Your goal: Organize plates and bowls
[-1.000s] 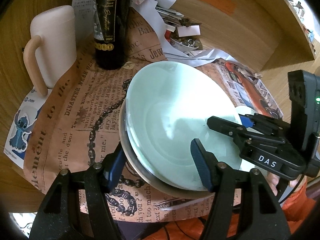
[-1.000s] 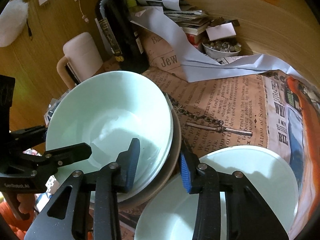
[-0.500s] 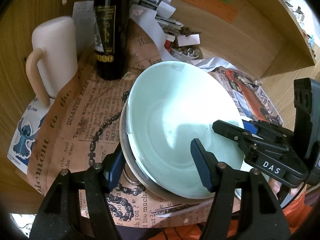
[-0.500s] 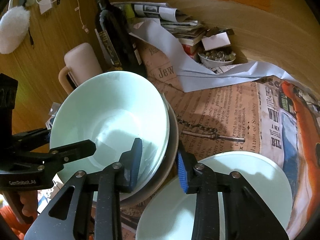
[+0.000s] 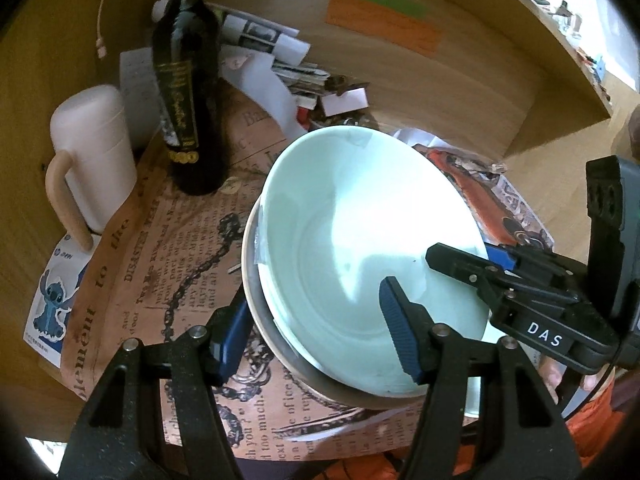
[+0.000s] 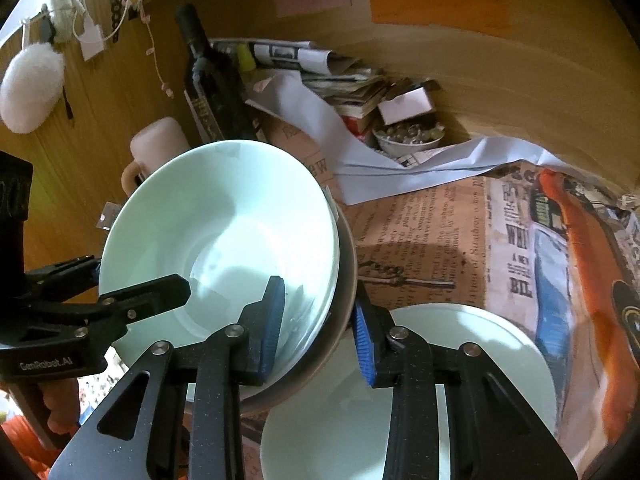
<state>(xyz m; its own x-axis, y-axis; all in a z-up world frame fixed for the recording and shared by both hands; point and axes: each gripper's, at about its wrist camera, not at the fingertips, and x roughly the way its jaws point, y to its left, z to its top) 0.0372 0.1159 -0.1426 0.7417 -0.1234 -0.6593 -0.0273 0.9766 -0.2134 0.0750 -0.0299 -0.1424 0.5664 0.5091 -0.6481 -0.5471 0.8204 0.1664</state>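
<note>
A pale green bowl (image 5: 360, 220) (image 6: 224, 216) sits nested in a grey bowl (image 5: 256, 300) (image 6: 348, 276), and the stack hangs tilted above the newspaper-covered table (image 5: 168, 264). My left gripper (image 5: 316, 336) (image 6: 140, 276) spans the stack's near left rim, one pad outside the grey wall and one inside the green bowl; its jaws are closing on it. On the opposite rim my right gripper (image 6: 318, 334) (image 5: 464, 256) is shut the same way. Another pale green dish (image 6: 472, 364) lies on the table under the right gripper.
A dark wine bottle (image 5: 184, 100) and a pink lidded jug (image 5: 96, 152) stand at the back left. Piled papers (image 6: 344, 80) and a small bowl of beads (image 6: 408, 140) sit against the wooden back wall (image 6: 500, 92). A hand (image 5: 552, 372) in an orange sleeve holds the right gripper.
Both grippers have risen with the bowl stack between them. The table and the bottle now look farther below, and more of the back wall shows.
</note>
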